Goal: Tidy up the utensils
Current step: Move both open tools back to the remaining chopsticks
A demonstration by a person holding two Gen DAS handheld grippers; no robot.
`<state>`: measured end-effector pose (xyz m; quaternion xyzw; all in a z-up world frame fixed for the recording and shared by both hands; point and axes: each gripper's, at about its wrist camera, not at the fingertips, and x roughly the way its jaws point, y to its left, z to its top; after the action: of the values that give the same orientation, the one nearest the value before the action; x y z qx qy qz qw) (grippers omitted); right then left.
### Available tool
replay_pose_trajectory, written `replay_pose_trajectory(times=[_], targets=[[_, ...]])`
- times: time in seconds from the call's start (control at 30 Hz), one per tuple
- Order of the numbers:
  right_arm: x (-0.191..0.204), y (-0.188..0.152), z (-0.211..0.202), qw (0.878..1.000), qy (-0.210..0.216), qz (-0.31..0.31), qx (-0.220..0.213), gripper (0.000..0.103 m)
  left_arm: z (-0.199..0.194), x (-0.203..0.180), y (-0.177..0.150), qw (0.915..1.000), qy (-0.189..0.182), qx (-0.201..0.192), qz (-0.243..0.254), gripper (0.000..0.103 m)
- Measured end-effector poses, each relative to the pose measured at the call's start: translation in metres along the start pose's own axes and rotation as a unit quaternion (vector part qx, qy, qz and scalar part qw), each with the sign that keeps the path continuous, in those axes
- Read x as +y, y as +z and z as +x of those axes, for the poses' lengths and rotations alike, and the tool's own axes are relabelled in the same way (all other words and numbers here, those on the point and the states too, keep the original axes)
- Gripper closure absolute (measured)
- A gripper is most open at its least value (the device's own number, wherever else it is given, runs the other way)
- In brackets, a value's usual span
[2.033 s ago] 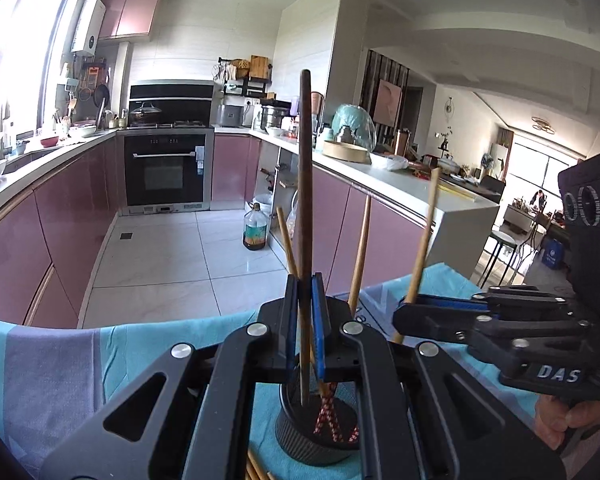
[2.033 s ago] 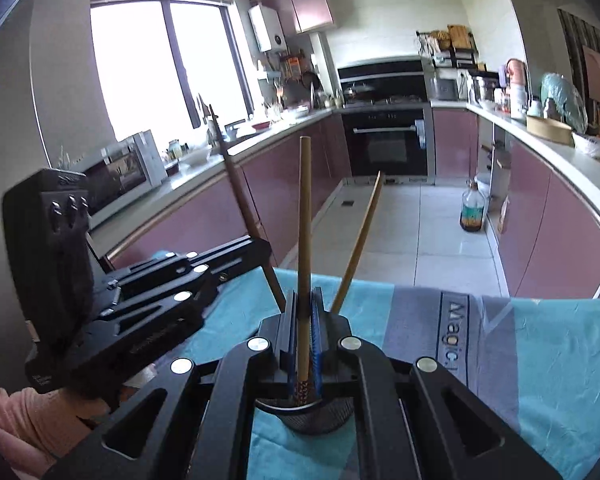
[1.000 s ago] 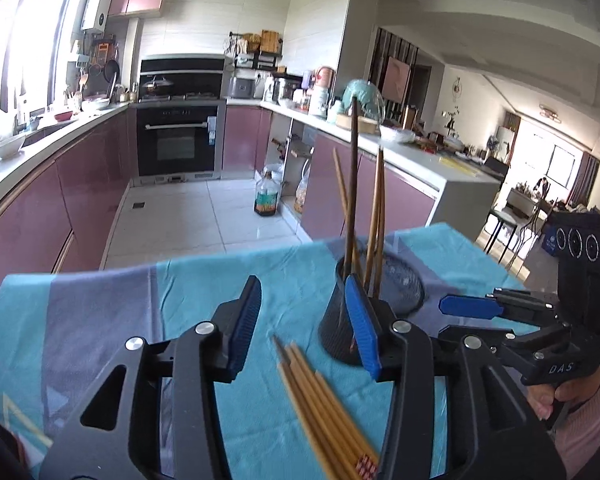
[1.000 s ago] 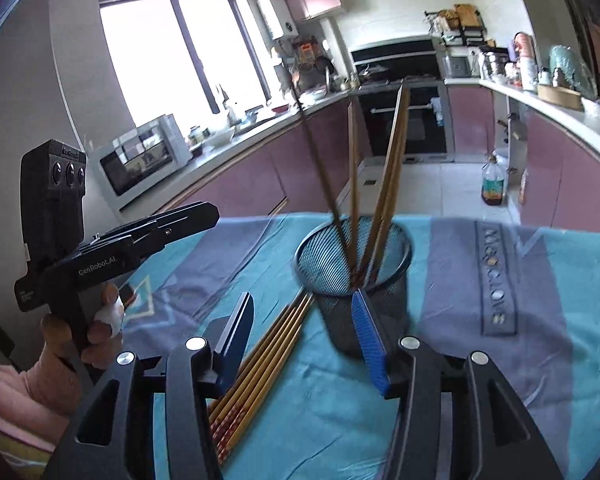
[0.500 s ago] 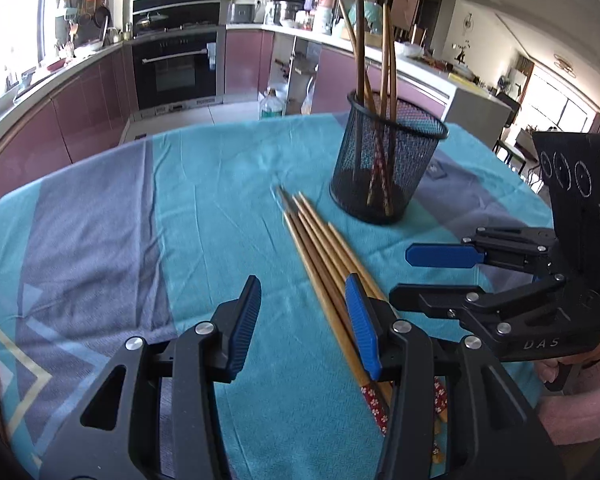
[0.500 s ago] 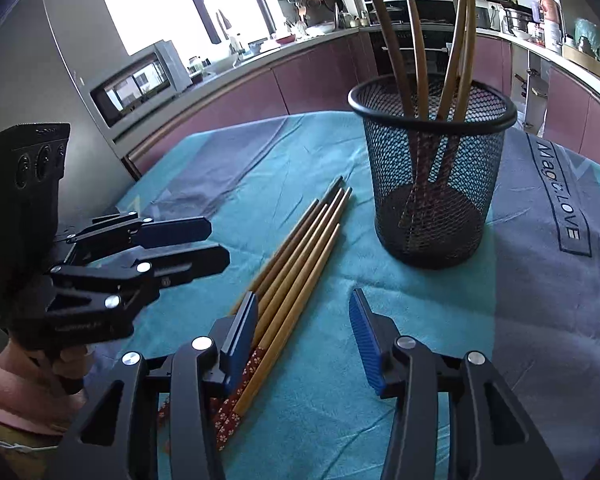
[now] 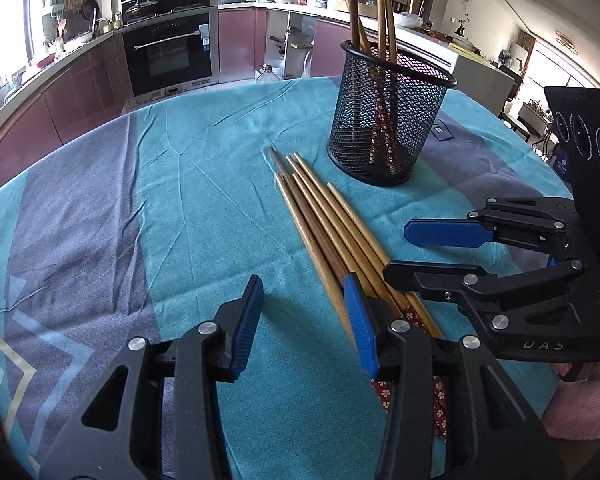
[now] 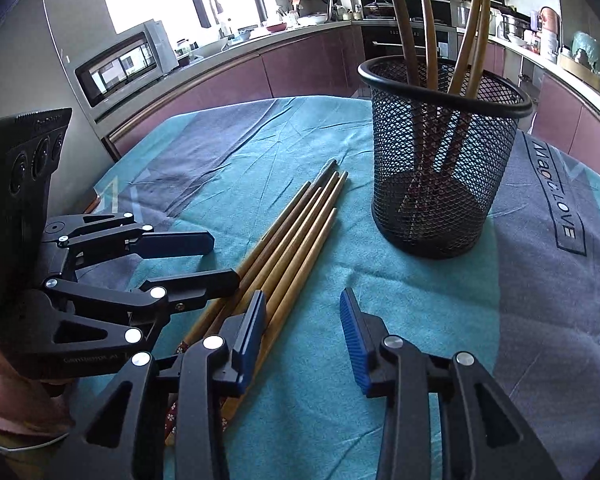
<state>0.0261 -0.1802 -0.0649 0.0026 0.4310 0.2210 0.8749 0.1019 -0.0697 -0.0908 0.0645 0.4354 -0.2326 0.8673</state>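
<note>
Two grippers hovered over loose chopsticks (image 7: 332,224) beside the mesh holder (image 7: 388,120).
Both jaws gaped empty, the right gripper's (image 8: 304,328) just narrowing; chopsticks' length pointed holderward.

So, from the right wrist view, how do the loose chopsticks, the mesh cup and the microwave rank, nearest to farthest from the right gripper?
From the right gripper:
1. Loose chopsticks, by its left finger.
2. Mesh cup, ahead, right.
3. Microwave, far left on the counter.
</note>
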Motion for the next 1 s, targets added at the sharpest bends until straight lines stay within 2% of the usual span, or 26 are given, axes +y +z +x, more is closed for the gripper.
replay_pose_trajectory(times=[0.17, 0.33, 0.63, 0.93, 1.0], targets=[[-0.001, -0.002, 0.000, 1.000, -0.019, -0.006, 0.005, 0.074, -0.001, -0.002, -0.001, 0.9999, 0.006, 0.001, 0.009, 0.064], [0.002, -0.001, 0.003, 1.000, -0.025, -0.013, 0.005, 0.074, 0.000, -0.002, -0.001, 0.9999, 0.009, 0.005, 0.007, 0.075], [0.002, 0.004, 0.009, 0.999, -0.031, -0.016, 0.001, 0.077, 0.007, 0.006, 0.007, 0.9998, 0.013, 0.007, -0.011, 0.087], [0.005, 0.013, 0.017, 0.999, -0.034, -0.022, 0.000, 0.079, 0.014, 0.011, 0.014, 0.9997, 0.012, 0.007, -0.020, 0.087], [0.006, 0.013, 0.018, 0.999, -0.031, -0.024, 0.000, 0.084, 0.015, 0.013, 0.015, 0.9996, 0.013, 0.006, -0.023, 0.087]])
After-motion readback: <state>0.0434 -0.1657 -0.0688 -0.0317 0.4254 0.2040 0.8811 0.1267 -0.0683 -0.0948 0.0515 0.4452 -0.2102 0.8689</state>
